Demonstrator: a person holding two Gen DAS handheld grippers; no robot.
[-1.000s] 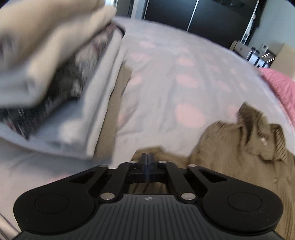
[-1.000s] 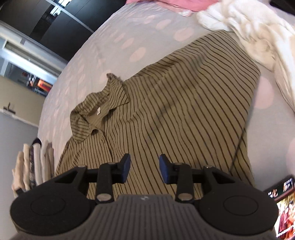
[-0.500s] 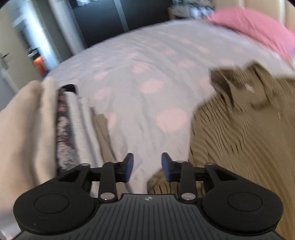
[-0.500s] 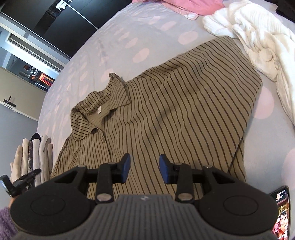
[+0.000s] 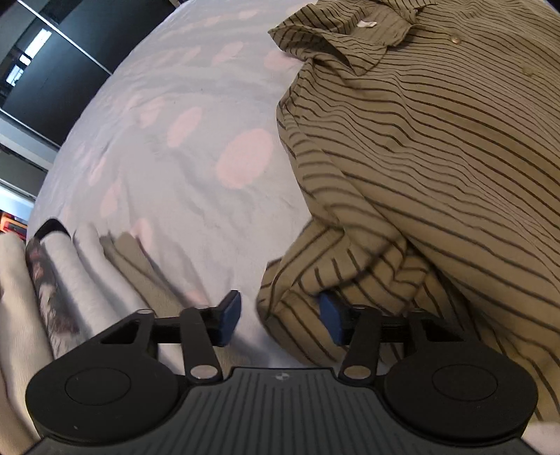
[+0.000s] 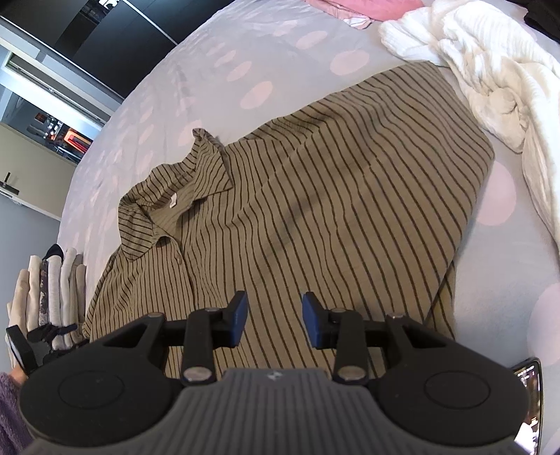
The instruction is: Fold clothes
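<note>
An olive shirt with dark stripes point(image 6: 315, 196) lies spread flat on the bed, collar toward the far left. In the left wrist view point(image 5: 420, 147) it fills the right side, with a bunched sleeve fold at its near edge. My left gripper point(image 5: 280, 318) is open, low at that fold, with the cloth lying between its blue pads. My right gripper point(image 6: 274, 323) is open and empty, held above the shirt's near hem. The left gripper also shows in the right wrist view point(image 6: 42, 336) at the shirt's left edge.
A stack of folded clothes point(image 5: 52, 280) stands at the left, close to my left gripper; it shows in the right wrist view too point(image 6: 52, 283). A white fluffy garment point(image 6: 490, 77) and pink cloth point(image 6: 367, 7) lie at the far right. A phone point(image 6: 528, 395) lies near right.
My left gripper has opened, swung away from the folded stack and come down at the shirt's sleeve fold. My right gripper has stayed open above the hem, barely shifting.
</note>
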